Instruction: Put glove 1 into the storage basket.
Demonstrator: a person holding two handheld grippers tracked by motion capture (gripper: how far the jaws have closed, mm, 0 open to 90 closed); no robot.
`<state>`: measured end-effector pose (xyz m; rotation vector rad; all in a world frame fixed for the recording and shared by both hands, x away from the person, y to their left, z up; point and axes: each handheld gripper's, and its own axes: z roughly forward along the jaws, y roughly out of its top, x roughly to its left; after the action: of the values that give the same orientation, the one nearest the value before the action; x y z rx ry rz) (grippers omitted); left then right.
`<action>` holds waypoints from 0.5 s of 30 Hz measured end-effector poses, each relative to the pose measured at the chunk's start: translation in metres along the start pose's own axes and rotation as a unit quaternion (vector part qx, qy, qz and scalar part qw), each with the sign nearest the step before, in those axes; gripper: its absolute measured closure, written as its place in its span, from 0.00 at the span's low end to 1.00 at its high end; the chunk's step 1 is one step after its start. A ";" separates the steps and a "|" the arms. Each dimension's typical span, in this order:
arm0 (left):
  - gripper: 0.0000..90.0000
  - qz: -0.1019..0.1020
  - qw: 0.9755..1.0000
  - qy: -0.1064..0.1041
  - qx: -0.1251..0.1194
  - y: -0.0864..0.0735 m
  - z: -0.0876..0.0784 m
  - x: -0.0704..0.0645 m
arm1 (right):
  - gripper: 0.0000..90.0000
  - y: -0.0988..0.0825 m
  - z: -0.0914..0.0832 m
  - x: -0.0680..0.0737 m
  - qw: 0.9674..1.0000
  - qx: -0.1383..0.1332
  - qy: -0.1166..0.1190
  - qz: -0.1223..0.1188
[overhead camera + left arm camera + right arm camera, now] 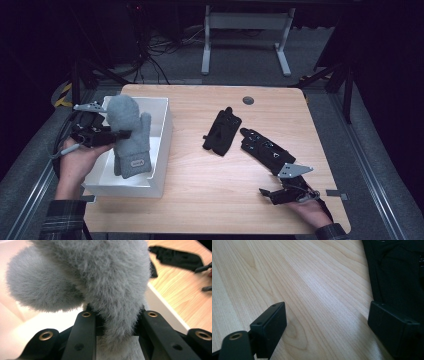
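Bin (162, 131) on table (200, 200) left side; mitten (129, 135) held above it by left gripper (117, 135). Two gloves (221, 131) (262, 147) lie centre-right, near right gripper (267, 192).

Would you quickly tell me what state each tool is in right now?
Left tool: shut on the grey mitten, held over the white box.
Right tool: open, holding nothing, beside a black glove.

grey mitten (105, 277) cropped, black glove (397, 272) cropped
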<state>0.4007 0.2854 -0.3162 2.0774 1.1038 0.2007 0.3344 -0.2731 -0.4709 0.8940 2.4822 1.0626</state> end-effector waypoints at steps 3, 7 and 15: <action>0.83 -0.006 1.000 0.001 0.018 -0.007 0.016 0.006 | 0.18 0.000 0.000 0.000 1.000 0.000 0.000 0.000; 0.83 -0.010 0.999 -0.002 0.039 -0.012 0.034 0.012 | 0.18 0.000 0.000 0.000 1.000 0.000 0.000 0.000; 0.80 -0.026 0.997 0.006 0.079 -0.014 0.073 0.032 | 0.18 0.000 0.000 0.000 1.000 0.000 0.000 0.000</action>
<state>0.4446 0.2739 -0.3830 2.1867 1.2125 0.1027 0.3344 -0.2731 -0.4709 0.8932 2.4825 1.0617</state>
